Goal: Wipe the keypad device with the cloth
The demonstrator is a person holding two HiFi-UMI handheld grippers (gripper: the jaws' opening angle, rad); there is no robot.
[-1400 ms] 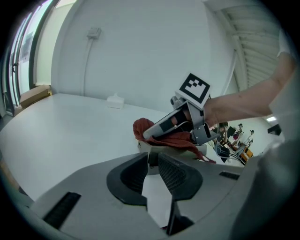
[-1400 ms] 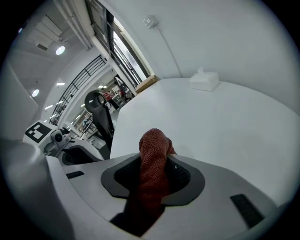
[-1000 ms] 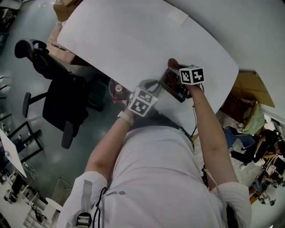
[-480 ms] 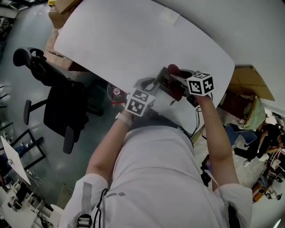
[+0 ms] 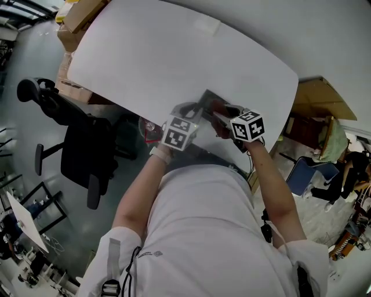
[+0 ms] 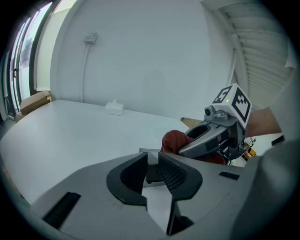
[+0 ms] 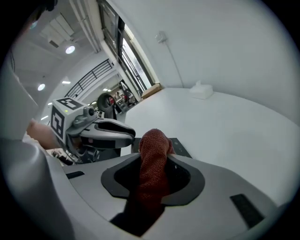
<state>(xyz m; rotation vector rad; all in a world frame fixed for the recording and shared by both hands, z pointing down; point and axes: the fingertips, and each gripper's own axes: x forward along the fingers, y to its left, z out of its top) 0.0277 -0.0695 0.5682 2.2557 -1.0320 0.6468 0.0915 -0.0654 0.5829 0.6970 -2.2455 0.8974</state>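
Observation:
The keypad device (image 6: 152,172), a flat dark slab, is held near the table's (image 5: 174,58) front edge by my left gripper (image 6: 151,161), whose jaws are shut on its edge. In the head view the device (image 5: 204,100) shows just beyond the left gripper (image 5: 197,111). A dark red cloth (image 7: 153,161) hangs bunched between the jaws of my right gripper (image 7: 154,157), which is shut on it. The cloth (image 6: 175,140) sits right beside the device's far end, under the right gripper (image 6: 209,136). In the head view the right gripper (image 5: 227,118) comes in from the right.
A small white box (image 6: 114,108) lies at the table's far side near the wall. A black office chair (image 5: 75,139) stands on the floor to the left. Cardboard boxes (image 5: 78,14) sit at the table's far left, and more cardboard (image 5: 322,101) beyond its right end.
The right gripper with the cloth has drawn back toward me across the device. The left gripper has kept still with the device in its jaws.

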